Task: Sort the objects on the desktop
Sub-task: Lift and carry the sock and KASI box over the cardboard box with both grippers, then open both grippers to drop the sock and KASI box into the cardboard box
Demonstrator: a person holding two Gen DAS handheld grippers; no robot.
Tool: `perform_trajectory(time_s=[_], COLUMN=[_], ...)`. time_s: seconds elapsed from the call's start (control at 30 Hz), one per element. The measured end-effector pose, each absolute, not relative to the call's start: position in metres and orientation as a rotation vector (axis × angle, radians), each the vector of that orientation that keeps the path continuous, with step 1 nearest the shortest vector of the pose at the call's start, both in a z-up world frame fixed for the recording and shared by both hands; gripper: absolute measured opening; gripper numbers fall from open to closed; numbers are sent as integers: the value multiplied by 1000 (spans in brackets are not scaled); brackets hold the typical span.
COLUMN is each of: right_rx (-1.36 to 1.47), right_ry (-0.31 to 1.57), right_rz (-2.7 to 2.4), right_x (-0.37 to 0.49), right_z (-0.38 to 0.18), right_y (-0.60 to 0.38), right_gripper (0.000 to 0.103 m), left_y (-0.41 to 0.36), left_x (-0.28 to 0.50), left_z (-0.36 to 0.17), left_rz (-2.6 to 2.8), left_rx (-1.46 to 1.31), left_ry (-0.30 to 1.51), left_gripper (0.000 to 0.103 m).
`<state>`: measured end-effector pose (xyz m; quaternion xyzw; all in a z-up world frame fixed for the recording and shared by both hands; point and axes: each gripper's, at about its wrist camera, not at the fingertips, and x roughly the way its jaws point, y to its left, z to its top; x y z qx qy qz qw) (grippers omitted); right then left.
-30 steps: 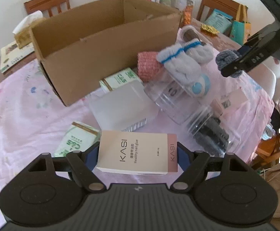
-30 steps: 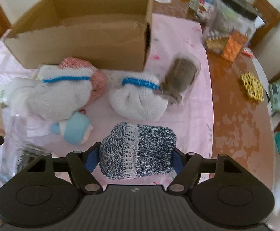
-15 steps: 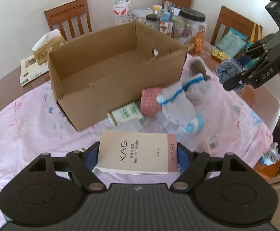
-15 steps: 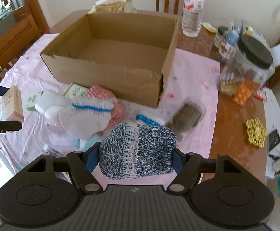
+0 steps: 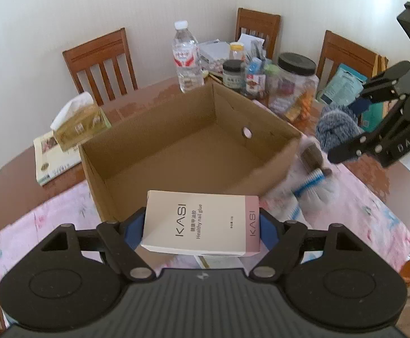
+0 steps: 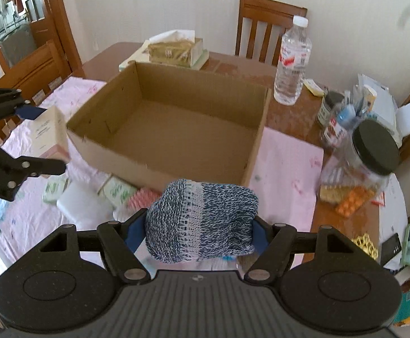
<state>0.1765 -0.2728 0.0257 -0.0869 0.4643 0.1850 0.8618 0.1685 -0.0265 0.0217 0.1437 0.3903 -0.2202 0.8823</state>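
My left gripper (image 5: 200, 225) is shut on a cream and pink KASI nail glue box (image 5: 199, 221), held just above the near wall of the open cardboard box (image 5: 176, 152). My right gripper (image 6: 197, 231) is shut on a rolled blue-grey knit sock (image 6: 200, 219), raised over the table just short of the same cardboard box (image 6: 176, 132), whose inside is bare. In the left wrist view the right gripper (image 5: 342, 135) and its sock (image 5: 335, 128) hang at the right of the box. The right wrist view shows the left gripper (image 6: 40, 138) with the glue box (image 6: 50, 135) at the left.
White socks with blue bands (image 5: 314, 188), a pink knit piece (image 6: 141, 200), green packets (image 6: 119, 190) and a clear container (image 6: 81, 205) lie on the pink cloth (image 6: 286, 157). A water bottle (image 6: 292, 62), a black-lidded jar (image 6: 371, 157), a tissue box (image 6: 176, 49) and wooden chairs (image 5: 100, 64) stand behind.
Both grippers have risen and swung toward the cardboard box with their loads still held. The box interior now fills both views, and the clutter on the cloth has dropped below.
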Motion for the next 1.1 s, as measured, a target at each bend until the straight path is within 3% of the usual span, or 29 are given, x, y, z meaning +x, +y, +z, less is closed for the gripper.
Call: perform_trajectory(time_s=[0.57,0.67,0.73,0.8,1.1], right_rx=[-208,-201,-200,-202,-211], right_ry=[968,966,965,958,962], right_rz=[422,421,421,414,416], right_x=[246,253,255,255,251], right_z=[23,20,19,18,18], right_y=[-226,-221,-219,-218,-217], right_gripper=[77,87,94,103,103], left_y=[-14,-12,-11,-10,-9], left_x=[235,242,243,244,237], left_z=[16,11,8,6,8], left_rz=[-482,-481,-472,-474,-457], left_rx=[296,301,307,303,307], left_ry=[784,793,794,795,790], left_gripper=[81,82,91,92,94])
